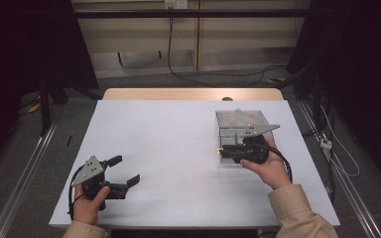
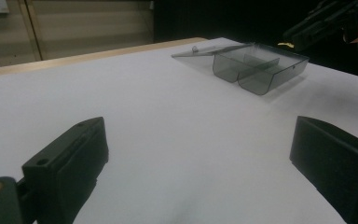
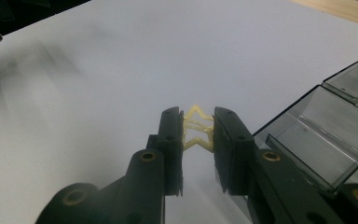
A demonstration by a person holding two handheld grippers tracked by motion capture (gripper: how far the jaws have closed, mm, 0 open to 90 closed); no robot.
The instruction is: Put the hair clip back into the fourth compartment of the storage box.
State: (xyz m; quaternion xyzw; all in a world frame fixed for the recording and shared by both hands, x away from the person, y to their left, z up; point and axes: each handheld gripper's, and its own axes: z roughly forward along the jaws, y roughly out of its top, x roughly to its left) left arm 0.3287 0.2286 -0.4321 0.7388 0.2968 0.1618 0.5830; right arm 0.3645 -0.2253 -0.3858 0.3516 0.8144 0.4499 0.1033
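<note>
- A small yellow zigzag piece, seemingly soft plastic or rubber (image 3: pixel 197 129), is clamped between the jaws of the right gripper (image 3: pixel 198 140), held above the white table (image 1: pixel 178 148) just beside the open clear smoky plastic compartment box (image 3: pixel 321 135).
- It is judged light, springy and easily squashed; a light grip across its sides is advised.
- The left gripper (image 1: pixel 124 171) is held with jaws apart, nothing between them.
- No writing or brand can be read.

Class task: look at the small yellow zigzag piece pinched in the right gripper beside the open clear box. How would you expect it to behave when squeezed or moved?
The yellow piece looks thin and open-framed, so it is probably very light. Its zigzag strands between the right gripper's jaws suggest it may flex or spring rather than stay stiff. Being so slender, it could deform or slip if squeezed unevenly over the box.
</note>
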